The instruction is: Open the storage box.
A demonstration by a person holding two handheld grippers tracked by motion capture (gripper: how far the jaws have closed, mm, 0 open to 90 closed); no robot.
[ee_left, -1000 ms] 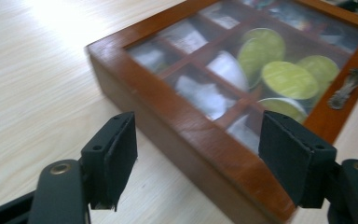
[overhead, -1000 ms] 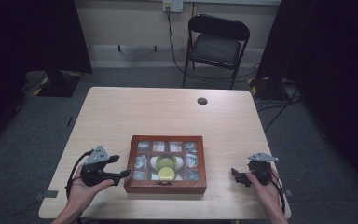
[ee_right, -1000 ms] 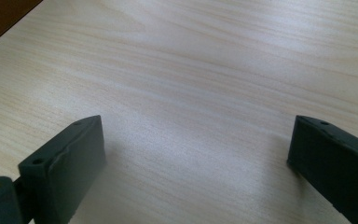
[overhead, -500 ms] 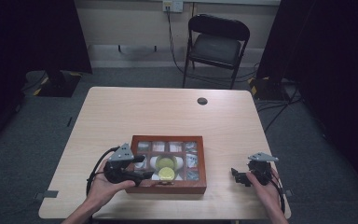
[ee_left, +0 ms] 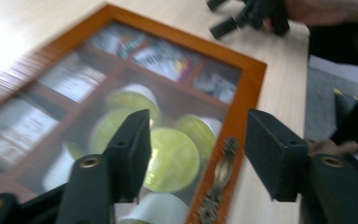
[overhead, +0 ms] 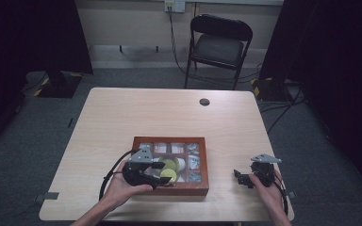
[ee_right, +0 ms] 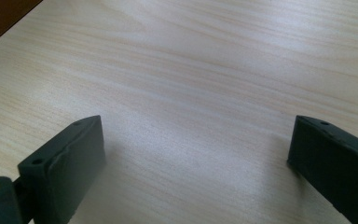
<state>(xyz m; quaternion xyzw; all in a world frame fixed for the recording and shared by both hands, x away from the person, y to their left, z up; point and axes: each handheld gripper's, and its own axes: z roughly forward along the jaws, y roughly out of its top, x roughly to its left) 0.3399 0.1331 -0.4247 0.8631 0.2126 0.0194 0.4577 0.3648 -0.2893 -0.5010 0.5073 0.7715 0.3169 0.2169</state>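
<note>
Black folding chair (overhead: 220, 44) beyond the light wood table (overhead: 136, 113), against a pale wall (overhead: 132, 21). Grey carpet (overhead: 52, 122) around table; dark curtains (overhead: 28, 33) either side of chair.

The box (ee_left: 242, 121) has a reddish-brown varnished wood frame with a glossy clear lid; its clasp (ee_left: 219, 172) looks metal. The table (ee_right: 205, 74) is pale, matt wood-grain.

The left hand (overhead: 122, 186) holds the left gripper (overhead: 162, 170) low and pointing to the right. Its two black jaws are wide apart with nothing between them. The left forearm comes in from the bottom edge. The right hand (overhead: 266, 186) holds the right gripper (overhead: 239, 177) near the table edge, pointing left. Its jaws are wide apart too, close above the wood.
</note>
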